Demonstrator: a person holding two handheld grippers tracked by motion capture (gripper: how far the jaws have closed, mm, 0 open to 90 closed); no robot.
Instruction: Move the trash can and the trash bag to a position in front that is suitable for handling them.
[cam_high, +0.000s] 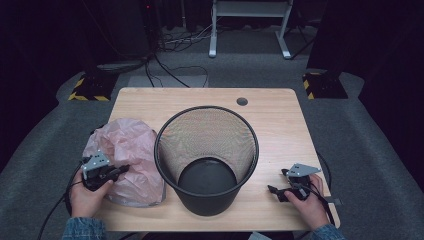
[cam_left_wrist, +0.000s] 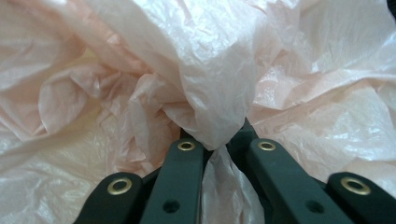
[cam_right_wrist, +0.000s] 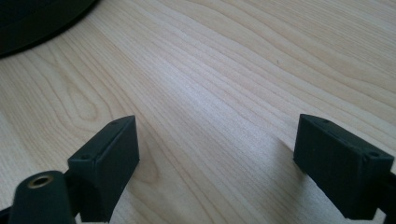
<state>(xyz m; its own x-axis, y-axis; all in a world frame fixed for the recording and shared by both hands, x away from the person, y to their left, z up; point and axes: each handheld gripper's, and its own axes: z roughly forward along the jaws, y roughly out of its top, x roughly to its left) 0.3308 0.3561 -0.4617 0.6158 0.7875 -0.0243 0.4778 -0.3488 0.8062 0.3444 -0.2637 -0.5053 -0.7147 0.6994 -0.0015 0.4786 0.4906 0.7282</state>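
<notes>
Pink, crinkled plastic makes up the bag (cam_high: 127, 160), which lies in a loose heap on the near left part of the desk (cam_high: 280, 125), touching the left side of the black mesh wastebasket (cam_high: 206, 157). The left tongs (cam_high: 119, 171) are clamped on a pinched fold of the bag; in the left gripper view the film (cam_left_wrist: 210, 112) bunches up between the closed black jaws. The basket stands upright in the middle of the desk and looks bare inside, its dark floor showing through the mouth.

The right tongs (cam_high: 280, 186) rest low over bare wood at the near right, jaws spread wide apart and holding nothing, near the basket's base.

Judged from this, the work seems to be lining the basket with the bag. The grip on the bag is made; still left are lifting it, opening it and fitting it over the rim.

No brand, label or writing can be read on the bag, basket or desk.
</notes>
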